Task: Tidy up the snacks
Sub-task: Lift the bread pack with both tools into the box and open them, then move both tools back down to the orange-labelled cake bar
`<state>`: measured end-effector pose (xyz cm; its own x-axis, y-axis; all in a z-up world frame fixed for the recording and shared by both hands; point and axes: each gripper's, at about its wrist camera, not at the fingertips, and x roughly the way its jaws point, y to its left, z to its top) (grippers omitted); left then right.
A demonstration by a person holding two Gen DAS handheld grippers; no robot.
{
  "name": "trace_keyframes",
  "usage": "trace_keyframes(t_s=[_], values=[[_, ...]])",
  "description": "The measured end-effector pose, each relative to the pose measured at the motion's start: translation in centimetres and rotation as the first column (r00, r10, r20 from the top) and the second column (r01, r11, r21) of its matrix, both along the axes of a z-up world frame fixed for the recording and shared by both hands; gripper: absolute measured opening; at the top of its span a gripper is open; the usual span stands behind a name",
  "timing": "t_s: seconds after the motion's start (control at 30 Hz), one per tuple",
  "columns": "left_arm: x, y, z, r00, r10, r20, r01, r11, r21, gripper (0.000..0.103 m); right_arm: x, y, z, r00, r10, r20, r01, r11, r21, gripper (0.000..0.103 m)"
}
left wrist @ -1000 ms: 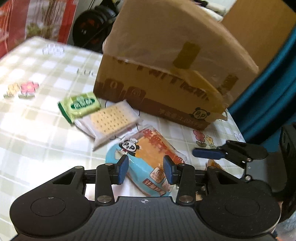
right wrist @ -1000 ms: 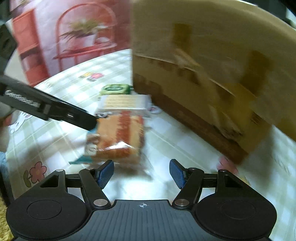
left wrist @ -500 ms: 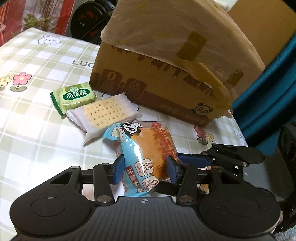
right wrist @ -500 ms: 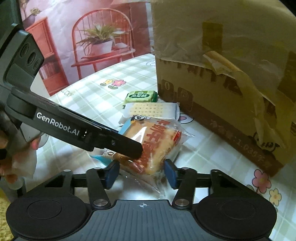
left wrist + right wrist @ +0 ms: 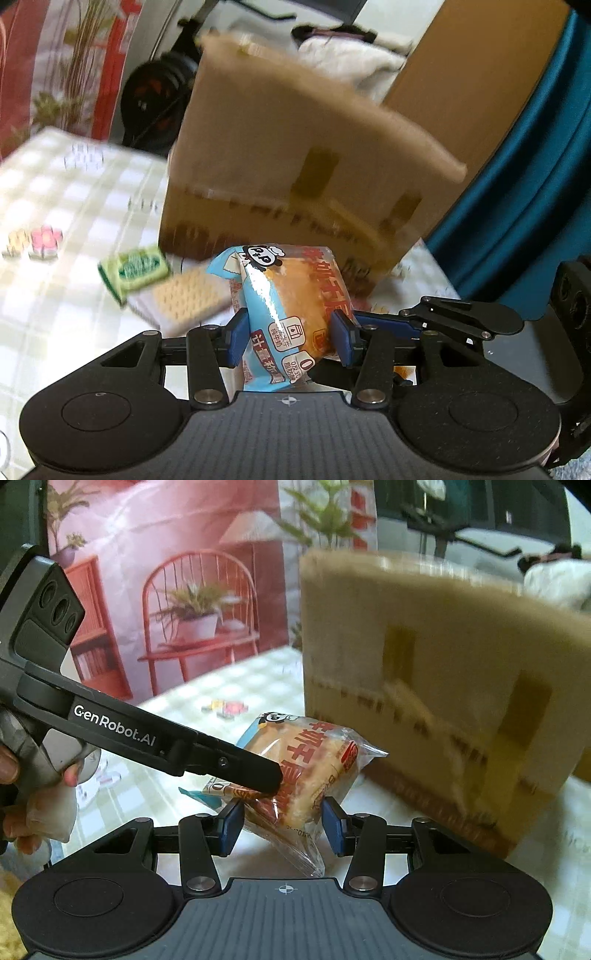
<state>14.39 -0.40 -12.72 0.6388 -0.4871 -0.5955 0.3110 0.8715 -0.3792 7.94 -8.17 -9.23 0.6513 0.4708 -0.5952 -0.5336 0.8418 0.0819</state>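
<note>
A: Two grippers were recorded; what was held?

B: The bread packet (image 5: 291, 314) was clamped by the left gripper (image 5: 290, 338) and the right gripper (image 5: 282, 825), lifted, the cardboard box (image 5: 295, 177) at twelve o'clock.

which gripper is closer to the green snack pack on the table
Left. The left gripper, shut on the cake packet, is just right of the green snack pack. The right gripper grips the same packet from its far side, farther from the green pack.
</note>
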Motion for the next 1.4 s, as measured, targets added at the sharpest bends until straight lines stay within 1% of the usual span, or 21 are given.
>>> trace_keyframes(t_s=[0.13,0.23,0.33,0.5,0.6,0.7,0.77,0.87,0.9,0.97,1.03,1.07,1.13,1.23,1.3,1.4], values=[[-0.3,0.4,2.7,0.997,0.012,0.075,-0.011,1.0,-0.01,0.049,-0.2,0.3,2.6,0.997,0.005,0.078,-0.006,1.0,0.01,0.043],[-0.5,0.5,5.1,0.989,0.018,0.146,-0.015,1.0,-0.02,0.049,-0.2,0.3,4.9,0.99,0.004,0.144,-0.007,1.0,0.023,0.043],[-0.1,0.2,7.6,0.974,0.013,0.226,-0.008,1.0,-0.022,0.049,0.3,0.1,7.4,0.979,-0.005,0.203,-0.001,1.0,0.03,0.043],[2.2,-1.5,11.3,0.945,-0.025,0.327,0.028,1.0,-0.004,0.049,2.2,-1.9,11.7,0.962,-0.052,0.266,0.034,0.997,0.071,0.043],[4.4,-3.3,13.2,0.921,-0.064,0.384,0.073,0.997,-0.01,0.049,4.2,-3.5,12.9,0.953,-0.099,0.288,0.086,0.995,0.057,0.043],[7.6,-5.7,13.7,0.922,-0.113,0.372,0.133,0.991,-0.029,0.049,6.9,-5.5,12.9,0.951,-0.172,0.258,0.165,0.985,0.048,0.043],[9.6,-7.7,13.4,0.921,-0.149,0.359,0.167,0.986,-0.019,0.049,8.6,-6.7,12.5,0.947,-0.219,0.233,0.216,0.976,0.039,0.043],[11.7,-10.4,12.6,0.924,-0.156,0.35,0.157,0.987,0.025,0.049,9.8,-8.5,11.8,0.944,-0.259,0.205,0.252,0.966,0.063,0.042],[12.4,-10.8,12.3,0.928,-0.157,0.338,0.159,0.987,0.021,0.049,10.0,-8.8,11.6,0.939,-0.273,0.208,0.268,0.962,0.053,0.042],[13.9,-11.5,11.6,0.937,-0.15,0.315,0.162,0.987,-0.012,0.049,10.5,-8.9,10.8,0.934,-0.285,0.213,0.289,0.957,0.017,0.044],[15.3,-12.1,10.8,0.952,-0.132,0.278,0.143,0.989,-0.023,0.048,10.8,-9.2,10.2,0.933,-0.295,0.206,0.3,0.954,0.008,0.044],[15.6,-11.6,10.6,0.956,-0.117,0.269,0.129,0.991,-0.024,0.048,10.5,-9.1,10.0,0.93,-0.306,0.206,0.312,0.95,0.005,0.044],[16.1,-11.3,10.1,0.962,-0.068,0.264,0.075,0.997,-0.019,0.048,10.2,-9.2,9.6,0.915,-0.343,0.213,0.353,0.936,-0.011,0.048],[15.7,-10.2,10.1,0.967,-0.046,0.25,0.051,0.999,-0.014,0.048,9.3,-10.0,9.1,0.913,-0.359,0.194,0.36,0.933,0.031,0.048],[14.7,-9.6,10.2,0.966,-0.045,0.256,0.045,0.999,0.005,0.048,8.3,-10.5,8.8,0.913,-0.358,0.198,0.355,0.934,0.051,0.048],[12.6,-8.7,10.7,0.954,-0.066,0.291,0.055,0.997,0.045,0.048,7.0,-10.9,8.9,0.916,-0.342,0.208,0.334,0.94,0.073,0.048]])
